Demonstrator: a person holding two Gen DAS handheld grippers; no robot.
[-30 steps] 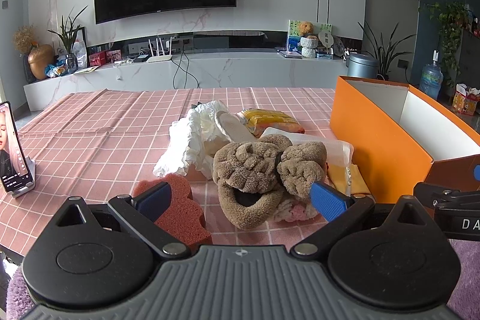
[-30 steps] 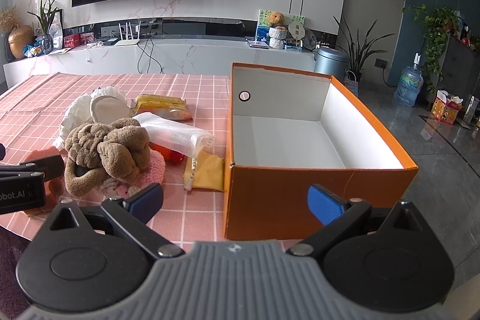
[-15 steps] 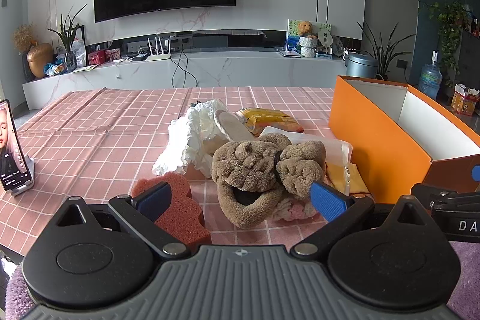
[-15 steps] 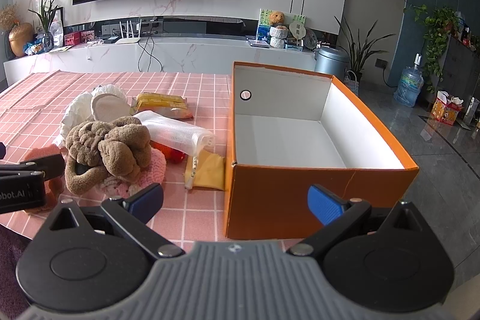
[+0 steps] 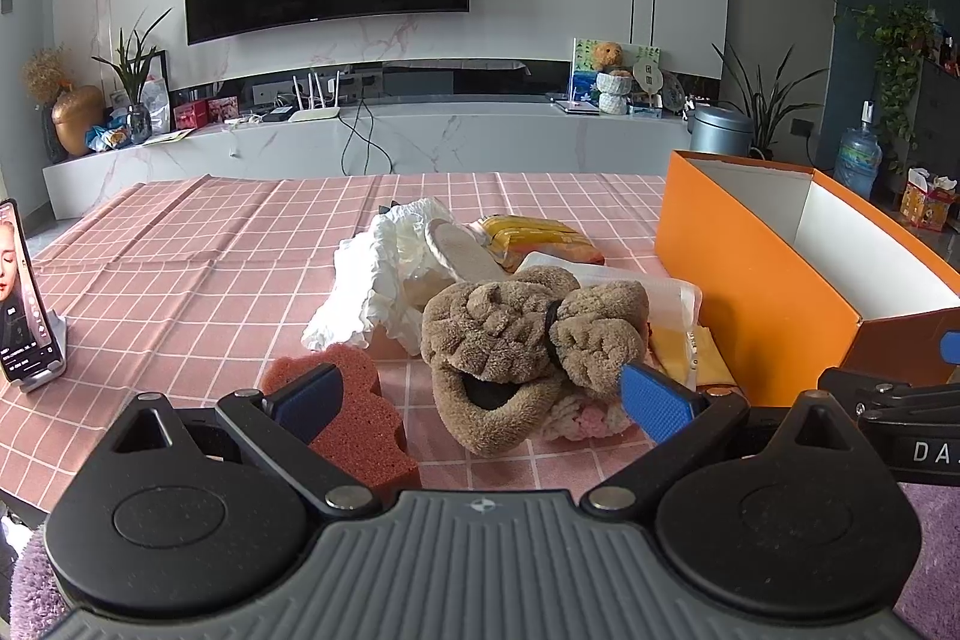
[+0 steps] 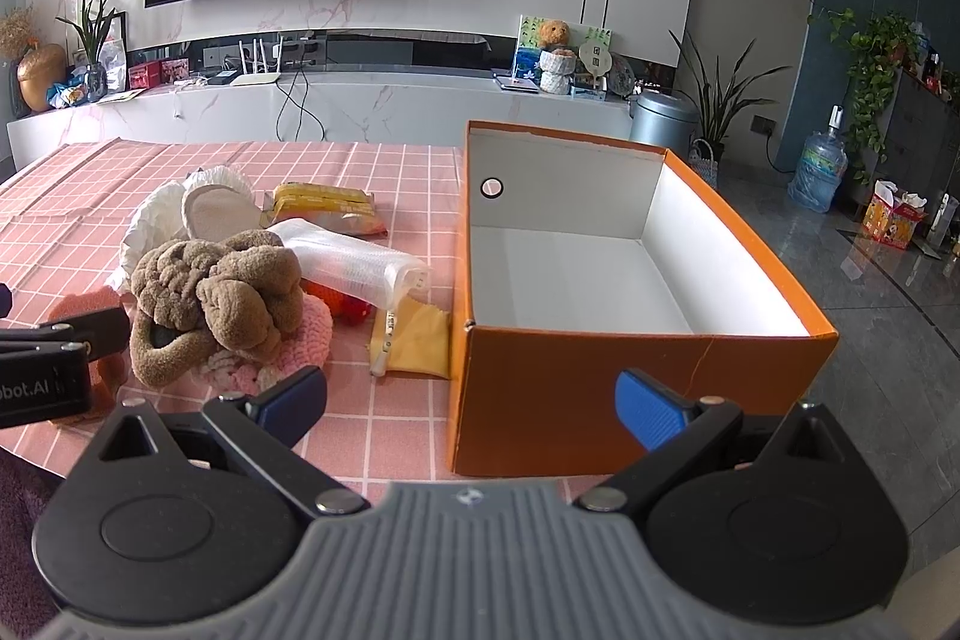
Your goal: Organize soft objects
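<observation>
The left gripper point(image 5: 480, 397) hovers low over the near edge of the pink checked tablecloth point(image 5: 198, 250), its jaws spread wide and holding nothing. Just ahead at twelve o'clock lies the pile of soft things: a brown fluffy slipper point(image 5: 510, 340) on top, a white crumpled cloth point(image 5: 372, 274) behind it at eleven o'clock, and a pink sponge point(image 5: 354, 412) partly behind the left finger at ten o'clock. The right gripper point(image 6: 471, 403) also stands wide open and empty, facing the orange box point(image 6: 630, 376). The box sits at one o'clock in its view, the slipper at ten o'clock, touching a pink knitted piece point(image 6: 300, 340).
</observation>
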